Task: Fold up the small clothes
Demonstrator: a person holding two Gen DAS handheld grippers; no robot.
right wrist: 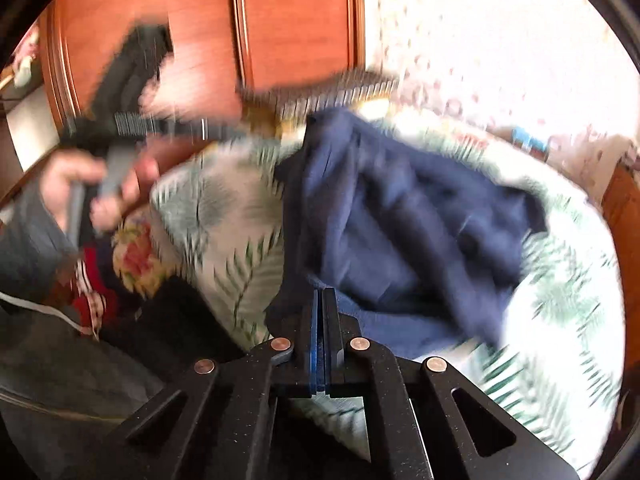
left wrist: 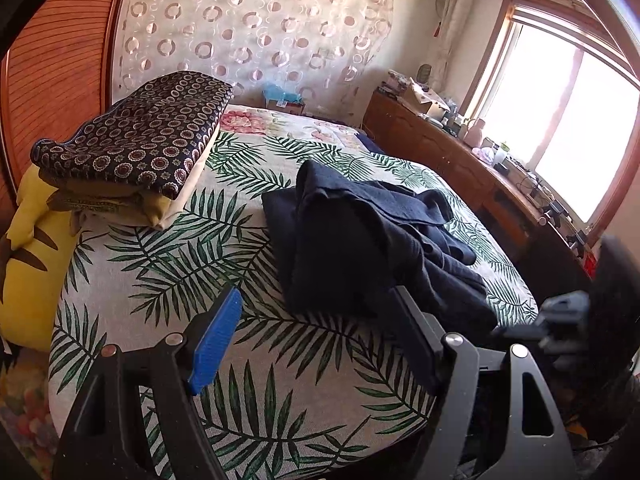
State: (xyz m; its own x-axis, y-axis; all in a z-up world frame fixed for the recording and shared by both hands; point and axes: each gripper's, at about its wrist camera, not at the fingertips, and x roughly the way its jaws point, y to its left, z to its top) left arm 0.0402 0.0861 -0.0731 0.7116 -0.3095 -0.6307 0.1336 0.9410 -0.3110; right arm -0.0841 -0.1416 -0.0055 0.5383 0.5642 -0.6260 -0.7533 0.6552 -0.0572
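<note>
A crumpled dark navy garment (left wrist: 360, 240) lies on the leaf-print bed cover (left wrist: 168, 272). My left gripper (left wrist: 316, 316) is open and empty, just in front of the garment's near edge. In the blurred right wrist view my right gripper (right wrist: 321, 300) has its jaws closed together at the near edge of the navy garment (right wrist: 400, 216); the cloth seems pinched between them. The left gripper (right wrist: 120, 120), held by a hand, shows at the upper left of that view.
A stack of folded fabrics with a dark circle-patterned top (left wrist: 136, 144) sits at the bed's left. A yellow cushion (left wrist: 32, 264) lies at the left edge. A wooden cabinet (left wrist: 460, 160) with clutter runs along the right under the window. A wooden wardrobe (right wrist: 280, 32) stands behind.
</note>
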